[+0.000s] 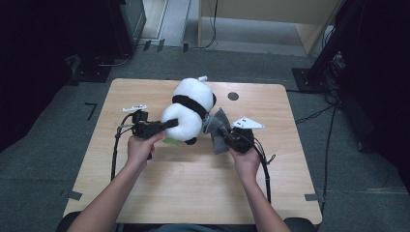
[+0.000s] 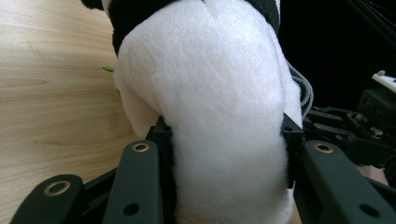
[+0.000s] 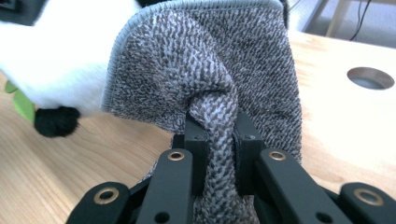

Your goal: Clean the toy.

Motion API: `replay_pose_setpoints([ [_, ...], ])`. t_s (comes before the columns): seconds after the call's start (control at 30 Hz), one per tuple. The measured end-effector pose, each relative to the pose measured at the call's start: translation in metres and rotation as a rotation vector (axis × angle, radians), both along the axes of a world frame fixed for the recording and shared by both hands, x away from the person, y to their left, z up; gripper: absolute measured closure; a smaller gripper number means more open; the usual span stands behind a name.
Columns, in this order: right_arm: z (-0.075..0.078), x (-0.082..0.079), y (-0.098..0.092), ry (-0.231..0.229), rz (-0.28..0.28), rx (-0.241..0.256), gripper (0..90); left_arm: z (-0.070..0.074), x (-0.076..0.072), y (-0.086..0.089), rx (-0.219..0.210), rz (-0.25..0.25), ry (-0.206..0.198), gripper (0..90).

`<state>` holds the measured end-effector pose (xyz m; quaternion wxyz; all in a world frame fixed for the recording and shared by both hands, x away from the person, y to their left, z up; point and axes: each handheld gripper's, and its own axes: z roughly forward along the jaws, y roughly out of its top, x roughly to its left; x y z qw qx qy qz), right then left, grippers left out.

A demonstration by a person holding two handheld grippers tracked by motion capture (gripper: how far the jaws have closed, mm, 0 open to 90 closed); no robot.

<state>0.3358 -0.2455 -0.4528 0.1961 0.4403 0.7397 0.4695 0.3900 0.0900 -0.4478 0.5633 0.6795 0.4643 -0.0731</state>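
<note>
A black and white panda plush (image 1: 189,107) lies in the middle of the wooden table (image 1: 145,183). My left gripper (image 1: 170,124) comes in from its left and is shut on the plush's white body (image 2: 219,116), which bulges between the two black jaws. My right gripper (image 1: 223,134) sits just right of the plush, shut on a bunched fold of a grey knitted cloth (image 3: 210,79). That cloth (image 1: 217,129) rests against the plush's right side. A black paw (image 3: 56,122) and a bit of green (image 3: 21,103) show under the plush.
A round cable hole (image 1: 233,96) sits in the table behind the right gripper. Cables trail from both grippers toward the near table edge. Dark stands and equipment border the floor around the table.
</note>
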Motion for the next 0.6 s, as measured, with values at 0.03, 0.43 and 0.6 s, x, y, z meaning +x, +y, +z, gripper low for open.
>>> replay_pose_setpoints([
  [0.03, 0.001, 0.0, 0.001, -0.006, 0.003, -0.01, 81.1, 0.001, 0.0, 0.0, 0.005, 0.0, -0.005, 57.1],
  [0.43, 0.012, 0.018, -0.023, 0.025, -0.018, 0.018, 80.5, 0.004, 0.006, 0.026, 0.081, 0.039, -0.057, 56.8],
  [0.6, 0.013, 0.03, -0.041, 0.044, -0.042, -0.016, 80.3, 0.004, 0.016, 0.038, 0.152, 0.056, -0.08, 56.7],
])
